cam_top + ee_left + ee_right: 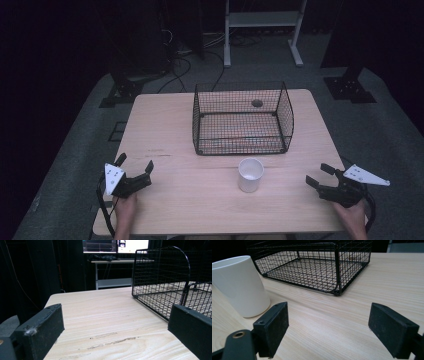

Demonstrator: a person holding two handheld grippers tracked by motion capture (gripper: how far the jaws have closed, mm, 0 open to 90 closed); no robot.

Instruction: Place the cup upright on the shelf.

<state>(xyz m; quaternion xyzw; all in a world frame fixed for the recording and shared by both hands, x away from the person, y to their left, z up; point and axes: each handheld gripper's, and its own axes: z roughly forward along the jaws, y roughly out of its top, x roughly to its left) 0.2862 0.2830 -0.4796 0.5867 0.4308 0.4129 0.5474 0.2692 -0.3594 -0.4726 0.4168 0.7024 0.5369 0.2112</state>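
A white cup (250, 174) stands upright on the wooden table (200, 205), just in front of an empty black wire basket (285, 116). My left gripper (135, 162) rests near the table's front left, open, with nothing between its jaws. At the front right, my right gripper (317, 173) is open too, and it points toward the cup. In the right gripper view the cup (239, 285) stands beyond the left jaw, apart from the gripper (329, 315), with the basket (352, 265) behind. The left gripper view shows bare table between the gripper's (116, 315) jaws and the basket (160, 272) at right.
A round hole (257, 103) in the tabletop shows behind the basket. Dark stands and a white metal frame (262, 20) are on the floor past the far edge. A desk with lit monitors (115, 245) stands beyond the table.
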